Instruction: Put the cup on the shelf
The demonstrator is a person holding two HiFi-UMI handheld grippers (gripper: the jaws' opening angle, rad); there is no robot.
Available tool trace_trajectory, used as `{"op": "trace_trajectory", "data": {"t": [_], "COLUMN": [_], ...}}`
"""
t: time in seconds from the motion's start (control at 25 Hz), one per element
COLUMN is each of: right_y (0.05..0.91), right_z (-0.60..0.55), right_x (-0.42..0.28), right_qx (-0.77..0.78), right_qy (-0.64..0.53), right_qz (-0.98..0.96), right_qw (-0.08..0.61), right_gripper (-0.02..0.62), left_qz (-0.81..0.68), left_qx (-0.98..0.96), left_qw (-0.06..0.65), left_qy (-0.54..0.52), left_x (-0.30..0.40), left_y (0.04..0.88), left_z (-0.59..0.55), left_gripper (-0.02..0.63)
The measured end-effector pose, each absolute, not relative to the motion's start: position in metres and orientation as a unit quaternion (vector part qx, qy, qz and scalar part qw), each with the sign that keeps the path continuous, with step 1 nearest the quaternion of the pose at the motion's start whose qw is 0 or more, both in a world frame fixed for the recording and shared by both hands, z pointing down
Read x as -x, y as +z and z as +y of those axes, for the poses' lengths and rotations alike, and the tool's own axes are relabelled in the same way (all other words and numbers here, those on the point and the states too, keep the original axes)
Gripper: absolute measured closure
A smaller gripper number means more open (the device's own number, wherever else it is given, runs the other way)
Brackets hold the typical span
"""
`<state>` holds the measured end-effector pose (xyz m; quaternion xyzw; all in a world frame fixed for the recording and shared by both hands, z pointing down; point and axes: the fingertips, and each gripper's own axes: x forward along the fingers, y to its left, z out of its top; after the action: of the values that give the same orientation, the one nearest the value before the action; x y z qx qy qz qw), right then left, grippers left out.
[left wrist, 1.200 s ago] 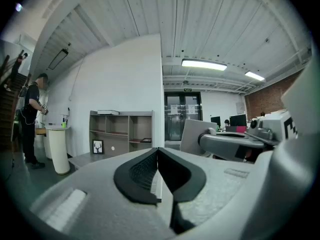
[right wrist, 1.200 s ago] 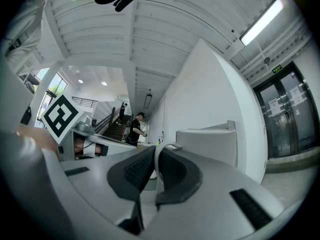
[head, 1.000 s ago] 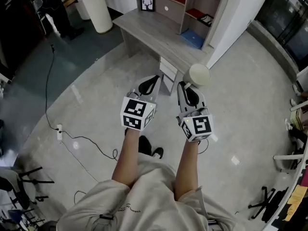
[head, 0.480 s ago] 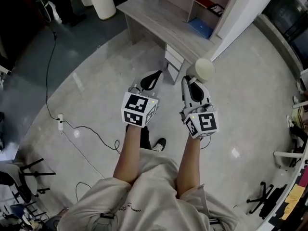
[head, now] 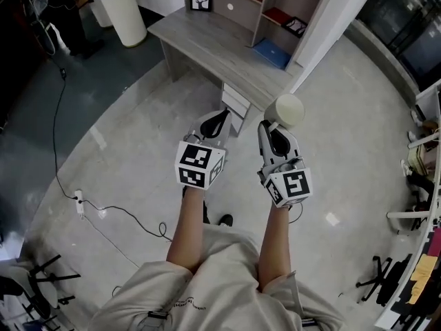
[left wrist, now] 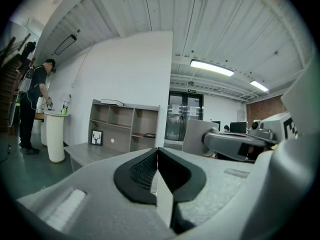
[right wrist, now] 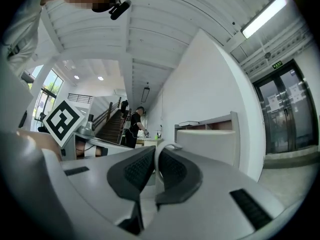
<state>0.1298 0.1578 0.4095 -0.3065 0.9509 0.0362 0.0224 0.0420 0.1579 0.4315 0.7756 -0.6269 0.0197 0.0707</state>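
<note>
Two grippers are up in front of me, side by side in the centre of the head view. My right gripper (head: 274, 128) is clamped on the handle of the cup (head: 287, 109). Its own view shows the thin white handle loop pinched between the black pads, with the pale cup body just beyond the jaw tips. My left gripper (head: 218, 118) is clenched with nothing in it; its own view shows the two pads meeting edge to edge.

Status: the grasp is done. The cup is in the air above the floor and rests on no surface.

Remaining: the placing. The shelf (head: 262, 12) stands at the upper centre of the head view, on the back of the grey desk (head: 207, 40), well apart from the cup. Several compartments look free, though which one is meant I cannot tell.

Judged procedure: close the gap to the desk, raise the cup level with an open compartment, seat its base flat, then release the handle. None of these steps has begun.
</note>
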Motion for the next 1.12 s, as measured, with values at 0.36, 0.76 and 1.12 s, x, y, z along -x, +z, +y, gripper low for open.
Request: {"op": "trace_trajectory", "data": {"t": [0.36,0.76,1.12], "right_y": [0.384,0.381,0.390], "right_z": [0.089,0.026,0.004], "right_x": [-0.106,-0.073,-0.013], "right_qx": [0.345,0.398,0.414], "right_qy": [0.056,0.050,0.046], "right_qz": [0.937,0.915,0.908], "right_qw": [0.023,0.031,0.035], "right_gripper": [0.563,0.563,0.563], "left_qz": [-0.607,-0.571,-0.565], "left_qx": [-0.793,-0.820,-0.824], "left_qw": [0.047,0.040,0.037], "left_qy": [0.007,0.013,0.023], "left_x": [-0.011,0.023,0.088], "left_y": [0.402,0.396,0.398], "left_z": [0.086,0.022,0.003], "left_gripper": [0.595,0.595,0.595]}}
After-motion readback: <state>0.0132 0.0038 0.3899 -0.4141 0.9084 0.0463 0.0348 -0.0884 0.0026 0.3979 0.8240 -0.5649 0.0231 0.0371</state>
